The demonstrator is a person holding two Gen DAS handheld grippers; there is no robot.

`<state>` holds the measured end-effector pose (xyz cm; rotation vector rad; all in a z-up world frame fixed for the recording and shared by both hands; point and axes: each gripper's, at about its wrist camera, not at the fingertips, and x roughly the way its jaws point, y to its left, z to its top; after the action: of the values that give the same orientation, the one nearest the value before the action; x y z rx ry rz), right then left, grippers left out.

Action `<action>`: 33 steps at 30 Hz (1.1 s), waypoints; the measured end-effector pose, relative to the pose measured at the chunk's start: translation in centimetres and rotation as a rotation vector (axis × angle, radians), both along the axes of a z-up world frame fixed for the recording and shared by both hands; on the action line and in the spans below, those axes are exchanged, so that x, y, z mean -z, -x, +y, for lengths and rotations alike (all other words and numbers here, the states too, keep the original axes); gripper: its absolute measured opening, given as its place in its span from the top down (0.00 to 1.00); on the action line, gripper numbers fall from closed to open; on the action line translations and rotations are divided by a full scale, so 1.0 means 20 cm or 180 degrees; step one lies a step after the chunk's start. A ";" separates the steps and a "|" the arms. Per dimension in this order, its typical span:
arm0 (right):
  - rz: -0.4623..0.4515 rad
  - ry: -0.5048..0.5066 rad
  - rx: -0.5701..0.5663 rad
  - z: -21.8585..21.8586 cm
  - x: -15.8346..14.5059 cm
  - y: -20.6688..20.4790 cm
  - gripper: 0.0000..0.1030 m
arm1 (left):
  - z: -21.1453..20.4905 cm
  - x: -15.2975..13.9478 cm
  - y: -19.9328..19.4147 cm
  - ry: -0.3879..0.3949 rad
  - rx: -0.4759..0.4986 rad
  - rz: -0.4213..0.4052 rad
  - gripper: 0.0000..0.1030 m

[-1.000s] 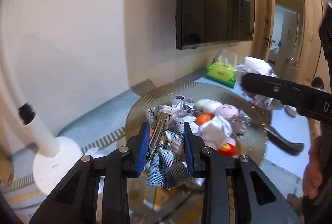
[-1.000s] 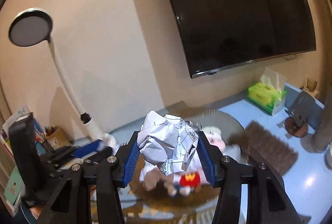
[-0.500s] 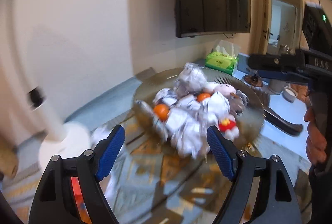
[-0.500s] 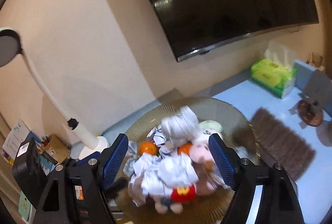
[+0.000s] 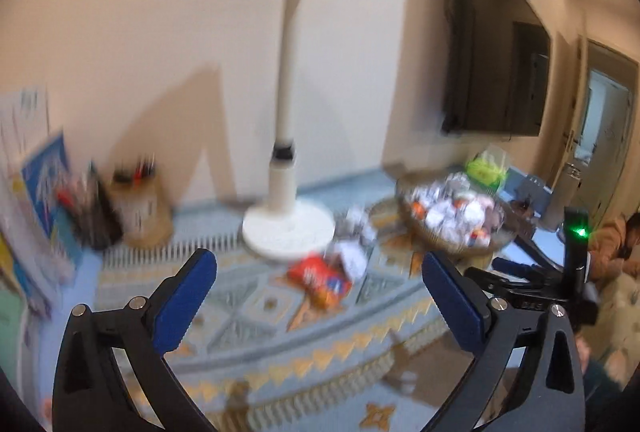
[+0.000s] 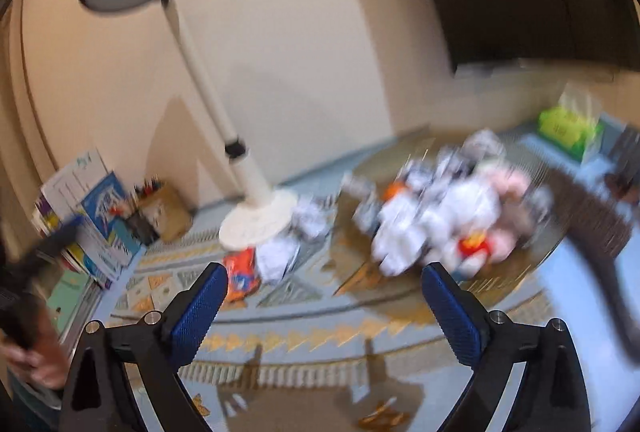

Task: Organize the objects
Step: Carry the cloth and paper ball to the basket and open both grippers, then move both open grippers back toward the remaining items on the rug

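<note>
Left gripper (image 5: 320, 296): jaws spread wide, nothing between the blue pads (image 5: 184, 298); held above the patterned mat (image 5: 256, 312).
Loose items: red-orange snack packet (image 5: 319, 280) and crumpled paper balls (image 5: 352, 252) lie on the mat beside the lamp base (image 5: 288, 232), ahead of the left gripper and outside the bowl.
Lamp: white desk lamp (image 6: 208, 84) stands just left of the loose items; its base appears to touch one paper ball.
Bowl (image 5: 436, 236): ribbed glass bowl right of the lamp, heaped with paper balls, orange balls and plush toys (image 6: 508, 188).
Right gripper (image 6: 324, 312): jaws spread wide and empty; the bowl lies ahead and to its right, the snack packet ahead and to its left.
Risk, pile: contents are heaped above the rim; a further item dropped on top would probably roll off onto the mat.
Risk, lamp: a reach for the paper nearest the base may strike the lamp column.
Risk, image: both views are blurred, so exact item positions are uncertain.
</note>
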<state>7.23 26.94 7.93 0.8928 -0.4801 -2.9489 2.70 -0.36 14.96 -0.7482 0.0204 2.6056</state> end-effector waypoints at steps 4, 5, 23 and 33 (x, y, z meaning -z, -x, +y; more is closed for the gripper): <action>-0.0168 0.0107 0.0093 -0.08 0.24 0.03 0.06 | -0.03 0.33 0.13 0.0018 -0.0259 -0.0462 0.01; -0.0191 0.0167 0.0109 -0.08 0.28 0.03 0.06 | -0.03 0.40 0.16 -0.0050 -0.0295 -0.0588 0.01; -0.0435 -0.0552 0.0215 -0.21 0.35 0.08 0.03 | 0.11 0.61 0.12 0.0435 -0.0404 -0.0496 0.01; -0.0604 -0.0372 0.0088 -0.19 0.38 0.13 0.02 | 0.13 0.64 0.21 0.0262 -0.0121 -0.0860 0.01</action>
<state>4.54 23.06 0.26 1.1956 -0.3302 -2.9575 -1.41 2.19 2.25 -1.1342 0.0335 2.5294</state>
